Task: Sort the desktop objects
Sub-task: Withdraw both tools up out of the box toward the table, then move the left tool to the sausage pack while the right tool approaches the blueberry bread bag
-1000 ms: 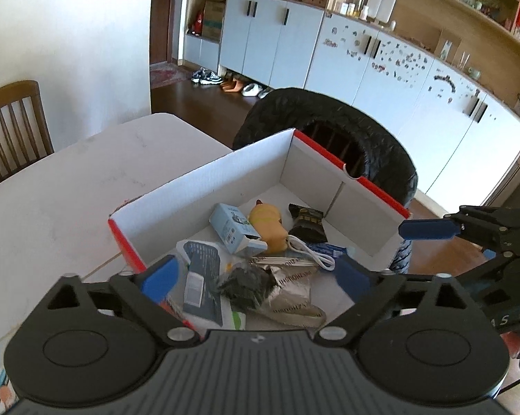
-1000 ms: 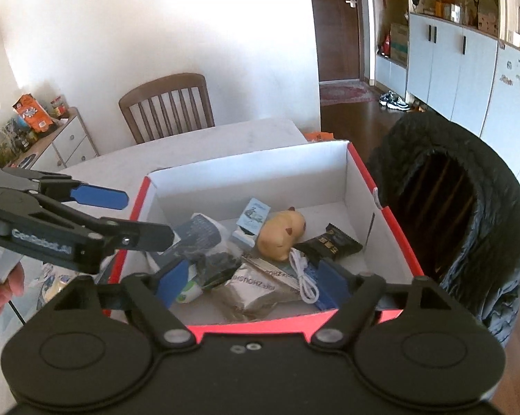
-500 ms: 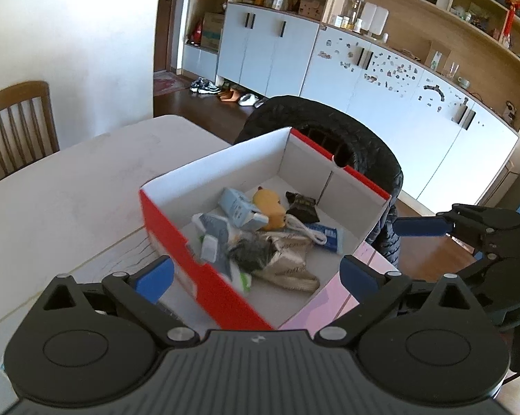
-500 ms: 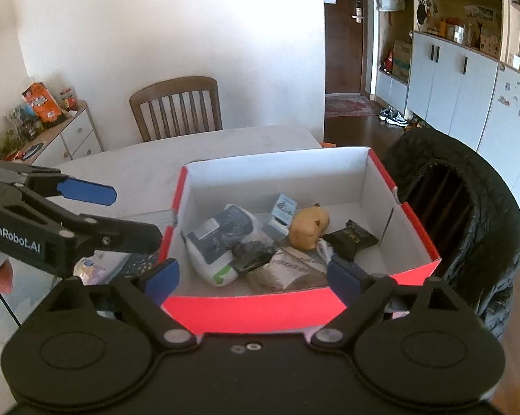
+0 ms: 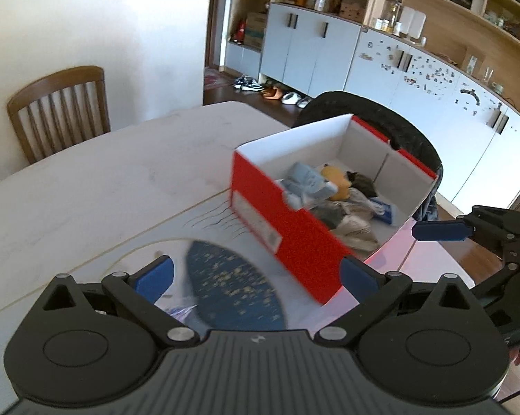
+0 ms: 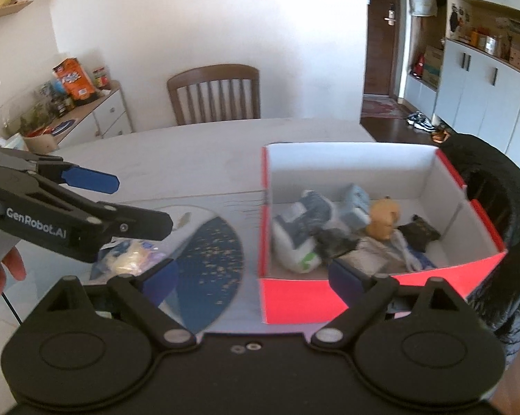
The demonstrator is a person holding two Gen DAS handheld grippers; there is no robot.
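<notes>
Left wrist view
Left gripper (image 5: 256, 276): its blue tips stood wide apart, with nothing between them.
Red box (image 5: 287, 228): it sat on the table (image 5: 104, 180), a bit to the right of the middle, past the tips.
Things in the box: a yellow toy (image 5: 336, 181), a light blue pack (image 5: 306, 181) and crumpled wrappers (image 5: 353, 228) lay in a heap.
Blue mat (image 5: 232, 283): it lay near, just left of the box; it looked blurred.
Right gripper (image 5: 439, 231): one blue tip poked in from the right, near the box corner.

Right wrist view
Right gripper (image 6: 253, 276): its tips had just been opening and stood wide apart, holding nothing.
Red box (image 6: 294, 301): it was on the right side, with one near corner between the tips.
Left gripper (image 6: 90, 181): it came in from the left, over the table, with tips apart.
Snack bag (image 6: 128, 259): it lay near the left tip, beside the blue mat (image 6: 211, 263).
Chair (image 6: 215, 93): it stood at the far side of the table.
</notes>
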